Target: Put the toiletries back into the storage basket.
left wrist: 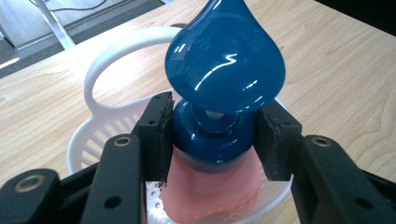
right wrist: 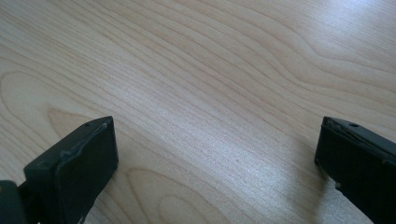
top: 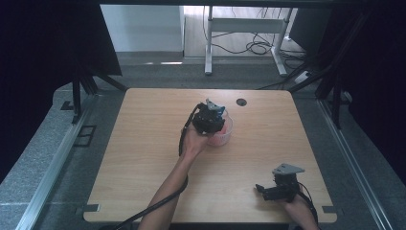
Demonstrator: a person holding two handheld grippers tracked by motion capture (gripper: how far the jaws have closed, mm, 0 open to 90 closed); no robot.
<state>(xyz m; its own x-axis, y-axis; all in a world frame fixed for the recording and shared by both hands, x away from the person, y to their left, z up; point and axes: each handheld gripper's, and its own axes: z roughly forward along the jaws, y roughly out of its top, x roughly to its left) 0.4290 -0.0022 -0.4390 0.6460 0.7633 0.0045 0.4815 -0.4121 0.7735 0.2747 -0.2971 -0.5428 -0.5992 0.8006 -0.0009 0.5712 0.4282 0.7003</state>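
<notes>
The left hand-held gripper [left wrist: 212,135] is clenched on the round blue base of a glossy blue teardrop-shaped toy [left wrist: 224,60]; in the left gripper view both black pads press against that base, one on each side, and the teardrop's broad part rises above the jaws with its tip pointing away from the camera. Below the blue base a soft pink body [left wrist: 215,191] continues downward into a white perforated basket [left wrist: 105,126], whose looped handle arches up behind the toy. In the high view the left hand-held gripper [top: 209,120] and the basket [top: 225,136] sit near the middle of the desk [top: 143,143], somewhat toward its far edge, and just beside the small dark round hole [top: 241,102] close to that edge.

The right hand-held gripper [top: 275,191] rests near the desk's near right corner, well apart from the basket. Its jaws stand released, wide apart, with bare wood grain between them in the right gripper view [right wrist: 215,154]
</notes>
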